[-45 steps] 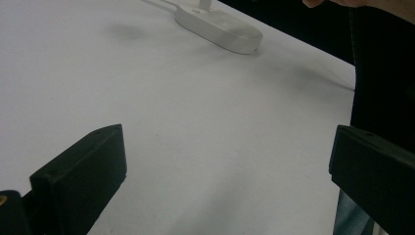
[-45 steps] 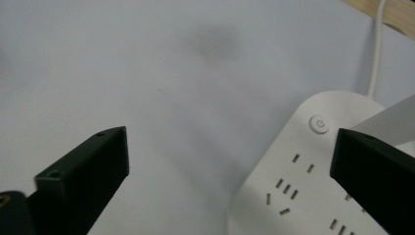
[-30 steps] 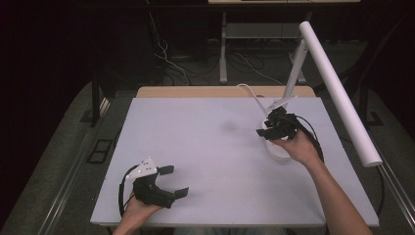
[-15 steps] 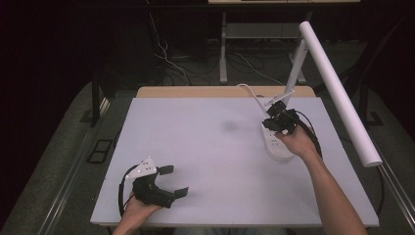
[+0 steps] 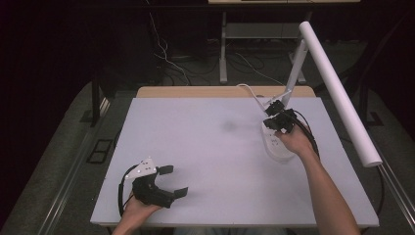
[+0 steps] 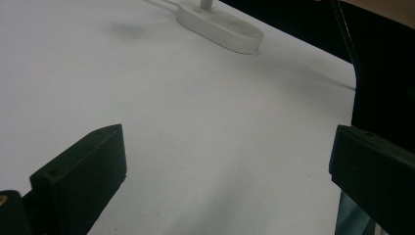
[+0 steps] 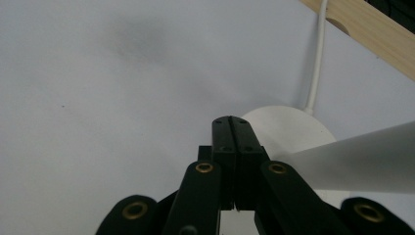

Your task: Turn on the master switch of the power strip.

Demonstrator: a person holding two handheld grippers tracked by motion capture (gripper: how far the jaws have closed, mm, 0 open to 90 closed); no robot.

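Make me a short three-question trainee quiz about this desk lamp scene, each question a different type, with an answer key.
1. True or false: the right hand-held gripper has its jaws shut.
2. Multiple choice: the left hand-held gripper is A) clamped on the lamp, B) open near the table's near edge, C) holding the cable.
3. Fill in: the lamp base stands on the white ____.

Key: 1 true. 2 B. 3 table.
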